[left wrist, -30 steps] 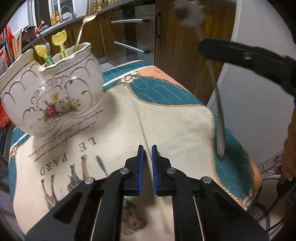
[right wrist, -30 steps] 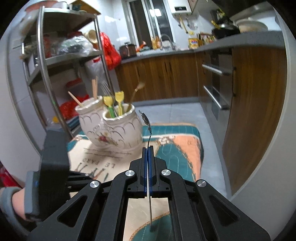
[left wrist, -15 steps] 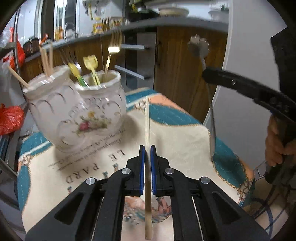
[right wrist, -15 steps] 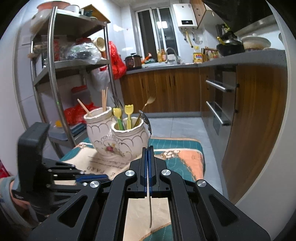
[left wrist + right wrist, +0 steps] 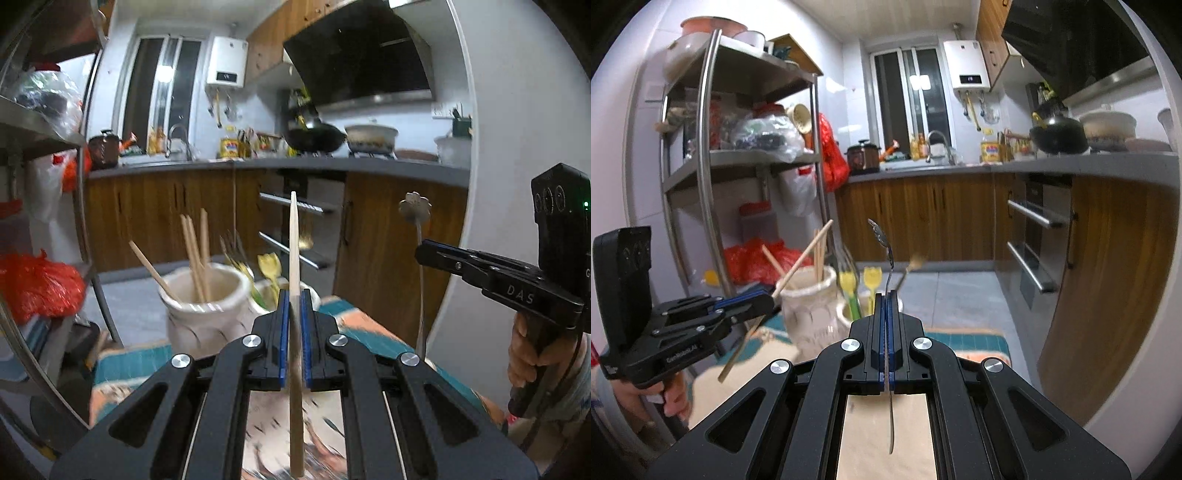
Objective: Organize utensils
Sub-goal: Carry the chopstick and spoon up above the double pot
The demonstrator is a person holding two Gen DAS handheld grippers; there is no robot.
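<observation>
While your left gripper (image 5: 293, 321) pinches a chopstick (image 5: 294, 243) and your right gripper (image 5: 885, 321) pinches a spoon (image 5: 882, 240), both are above the cloth, short of the holder (image 5: 812, 295); chopsticks and forks are already in, these two remain

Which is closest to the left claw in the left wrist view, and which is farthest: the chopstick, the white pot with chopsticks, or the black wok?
1. The chopstick: pinched in the left claw itself, pointing up.
2. The white pot: just behind, a little left, on the table.
3. The black wok: far back on the counter, right of centre.
</observation>
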